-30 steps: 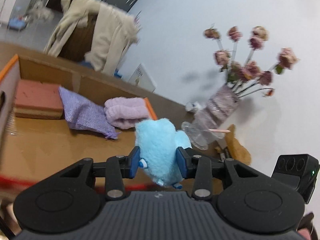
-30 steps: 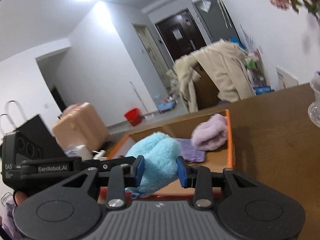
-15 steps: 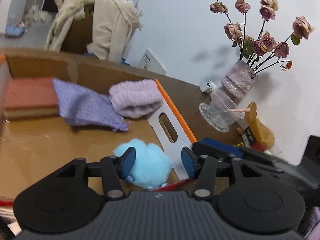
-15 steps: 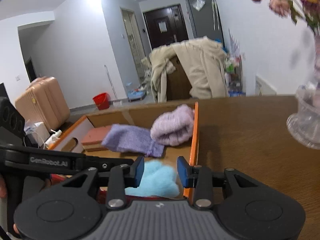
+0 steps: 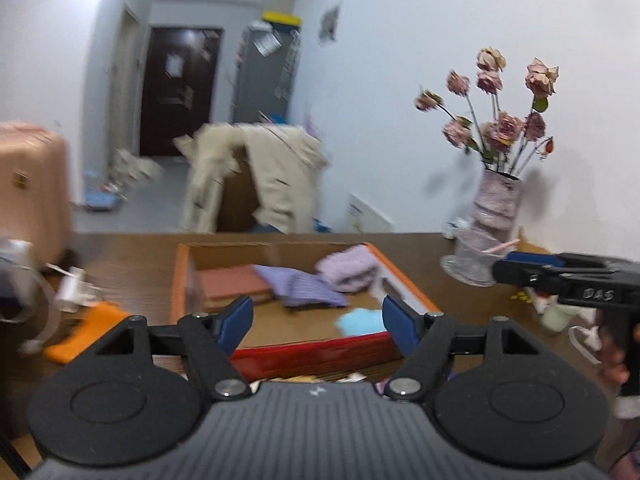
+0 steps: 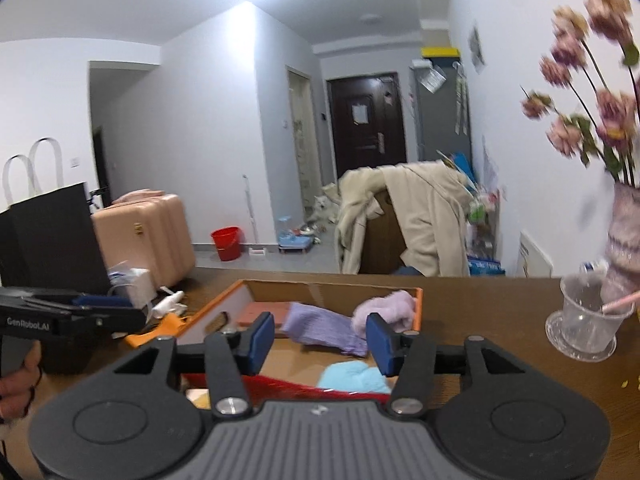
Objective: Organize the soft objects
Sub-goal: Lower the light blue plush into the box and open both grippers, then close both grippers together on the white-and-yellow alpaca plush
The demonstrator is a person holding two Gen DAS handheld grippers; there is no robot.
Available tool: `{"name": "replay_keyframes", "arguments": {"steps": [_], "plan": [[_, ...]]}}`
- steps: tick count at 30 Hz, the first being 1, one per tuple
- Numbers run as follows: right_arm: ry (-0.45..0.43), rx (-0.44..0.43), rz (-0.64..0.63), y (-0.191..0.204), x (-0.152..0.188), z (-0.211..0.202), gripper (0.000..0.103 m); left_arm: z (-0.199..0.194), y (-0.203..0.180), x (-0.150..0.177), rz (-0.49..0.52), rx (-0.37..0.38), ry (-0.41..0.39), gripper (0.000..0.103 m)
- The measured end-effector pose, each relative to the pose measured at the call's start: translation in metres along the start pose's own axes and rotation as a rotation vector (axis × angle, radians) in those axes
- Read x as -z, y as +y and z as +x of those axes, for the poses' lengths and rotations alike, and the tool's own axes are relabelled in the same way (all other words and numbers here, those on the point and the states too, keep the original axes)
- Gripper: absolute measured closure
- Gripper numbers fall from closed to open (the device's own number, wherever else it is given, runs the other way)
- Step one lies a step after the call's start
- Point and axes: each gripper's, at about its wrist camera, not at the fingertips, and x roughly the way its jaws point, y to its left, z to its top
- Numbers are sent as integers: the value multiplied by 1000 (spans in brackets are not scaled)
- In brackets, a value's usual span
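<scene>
A light blue plush toy point(image 5: 360, 323) lies in the near right corner of an orange-edged cardboard box point(image 5: 179, 280); it also shows in the right wrist view point(image 6: 354, 377). Farther back in the box lie a purple knitted cloth point(image 5: 304, 282), a rolled lilac towel point(image 5: 347, 269) and a reddish-brown block point(image 5: 234, 282). My left gripper point(image 5: 317, 324) is open and empty, held back from the box's near wall. My right gripper point(image 6: 320, 338) is open and empty, above the box's near edge point(image 6: 280, 386). An orange cloth point(image 5: 90, 330) lies left of the box.
A vase of dried roses point(image 5: 494, 200) and a clear plastic cup point(image 6: 586, 322) stand on the brown table point(image 6: 480, 320) right of the box. White cables and plugs point(image 5: 72, 286) lie at the left. A black bag point(image 6: 48, 236) stands left.
My left gripper held the blue plush over the box, then opened and let it drop into the near corner. Both grippers have opened wide and pulled back and up from the box.
</scene>
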Motion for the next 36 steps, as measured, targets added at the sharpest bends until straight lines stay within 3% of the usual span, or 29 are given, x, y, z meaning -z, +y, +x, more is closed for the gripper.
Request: {"name": "replay_keyframes", "arguments": {"steps": [7, 11, 15, 19, 28, 36], "plan": [[-56, -10, -79, 43, 21, -54, 42, -80, 1, 38, 21, -89, -92, 19], [-120, -30, -120, 61, 53, -87, 39, -102, -6, 73, 48, -187, -72, 19], [-130, -36, -138, 78, 89, -118, 33, -134, -9, 109, -18, -152, -87, 18], [-108, -32, -153, 91, 120, -139, 31, -145, -7, 132, -77, -186, -71, 17], [-24, -84, -60, 84, 137, -118, 30, -119, 10, 140, -148, -188, -23, 17], [81, -132, -35, 88, 118, -45, 34, -46, 38, 134, -263, -131, 60, 17]]}}
